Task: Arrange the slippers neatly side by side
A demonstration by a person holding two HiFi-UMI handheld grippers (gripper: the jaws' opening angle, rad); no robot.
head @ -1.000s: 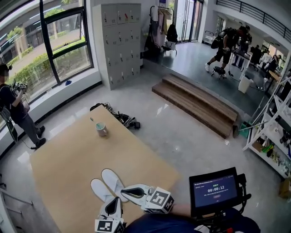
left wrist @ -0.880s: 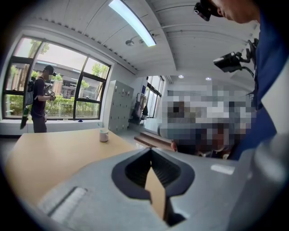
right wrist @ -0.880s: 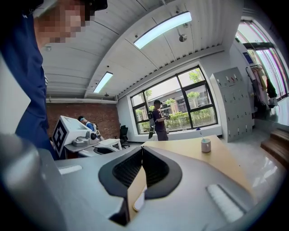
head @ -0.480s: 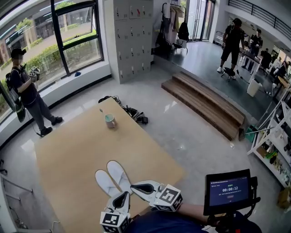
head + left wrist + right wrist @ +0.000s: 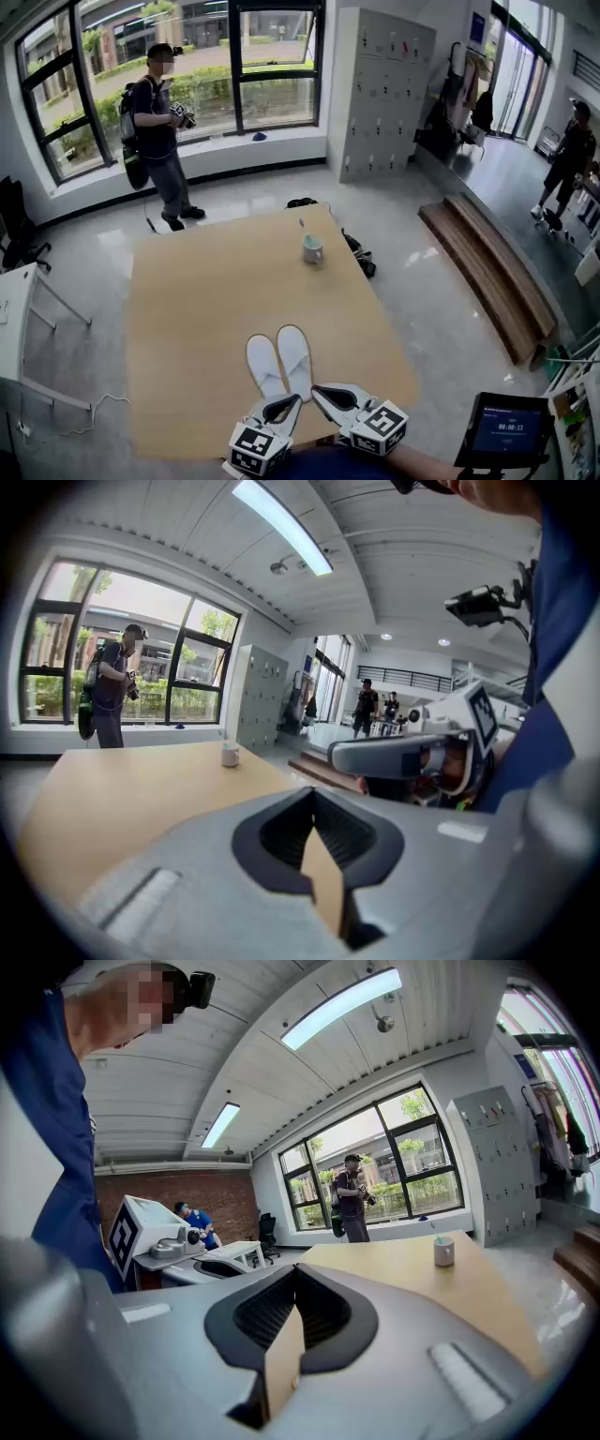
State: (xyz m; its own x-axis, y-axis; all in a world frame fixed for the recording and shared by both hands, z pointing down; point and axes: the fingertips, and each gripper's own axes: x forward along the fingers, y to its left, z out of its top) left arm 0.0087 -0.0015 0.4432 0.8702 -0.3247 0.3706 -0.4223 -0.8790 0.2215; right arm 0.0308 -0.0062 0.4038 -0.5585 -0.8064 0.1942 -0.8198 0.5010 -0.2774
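Observation:
Two white slippers lie side by side on the wooden table (image 5: 187, 319), toes pointing away from me: the left slipper (image 5: 264, 366) and the right slipper (image 5: 296, 358) nearly touch. My left gripper (image 5: 289, 403) hovers just behind their heels, shut and empty. Close beside it on the right, my right gripper (image 5: 321, 392) is also shut with nothing in it. In the left gripper view the jaws (image 5: 314, 797) are closed over bare tabletop; the right gripper view shows its jaws (image 5: 295, 1274) closed likewise. Neither gripper view shows the slippers.
A mug (image 5: 312, 248) stands at the table's far side, also visible as a small mug (image 5: 230, 755) and mug (image 5: 443, 1252). A person (image 5: 159, 131) stands by the windows. Wooden steps (image 5: 497, 272) lie right, a white table (image 5: 14, 305) left, a screen (image 5: 506, 427) near right.
The head view has swung round, so the table and room appear turned. The slippers lie as before and both grippers stay shut behind them.

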